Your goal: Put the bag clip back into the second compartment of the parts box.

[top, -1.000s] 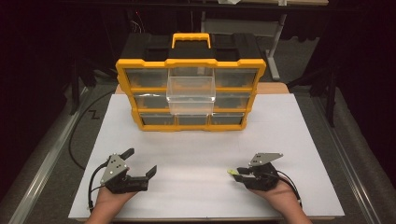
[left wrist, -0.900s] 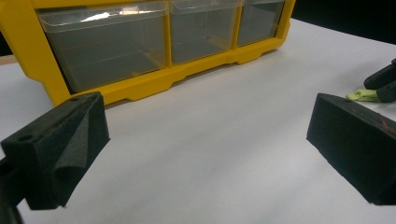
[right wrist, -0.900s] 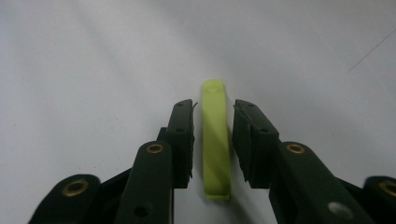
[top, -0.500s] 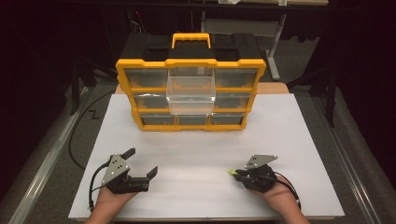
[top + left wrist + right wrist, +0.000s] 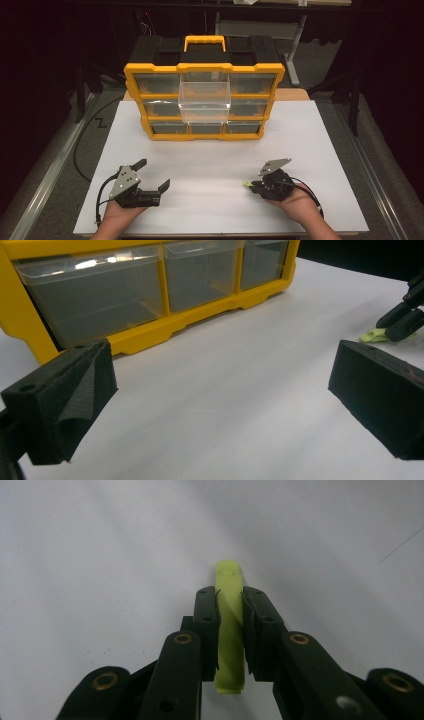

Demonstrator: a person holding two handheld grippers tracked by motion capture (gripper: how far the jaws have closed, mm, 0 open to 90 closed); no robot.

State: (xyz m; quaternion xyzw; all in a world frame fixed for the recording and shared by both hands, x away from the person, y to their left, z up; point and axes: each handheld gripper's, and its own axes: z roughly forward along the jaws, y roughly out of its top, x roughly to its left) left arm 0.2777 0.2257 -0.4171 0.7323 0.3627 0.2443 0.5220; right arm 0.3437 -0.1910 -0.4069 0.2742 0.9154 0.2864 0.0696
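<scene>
A small yellow-green plastic strip (image 5: 229,575) lies flat on the white tabletop at the front right. My right gripper (image 5: 231,605) has just been closing and is now shut on it, pads pressing both long sides, the tip poking out ahead. In the high view the right gripper (image 5: 251,185) sits low over the strip (image 5: 246,184). My left gripper (image 5: 154,173) rests at the front left, open with nothing between its foam pads (image 5: 70,395). From the left gripper view, the strip (image 5: 372,335) and the right gripper (image 5: 402,320) show far right.
A yellow organizer (image 5: 204,67) with clear drawers and a black top stands at the back centre. One clear drawer (image 5: 205,95) in its upper middle is pulled out toward me. The white board (image 5: 210,160) covers the table between organizer and hands.
The right gripper's jaws have drawn together around the yellow-green strip and the hand shifted slightly. The left gripper has stayed where it was.
</scene>
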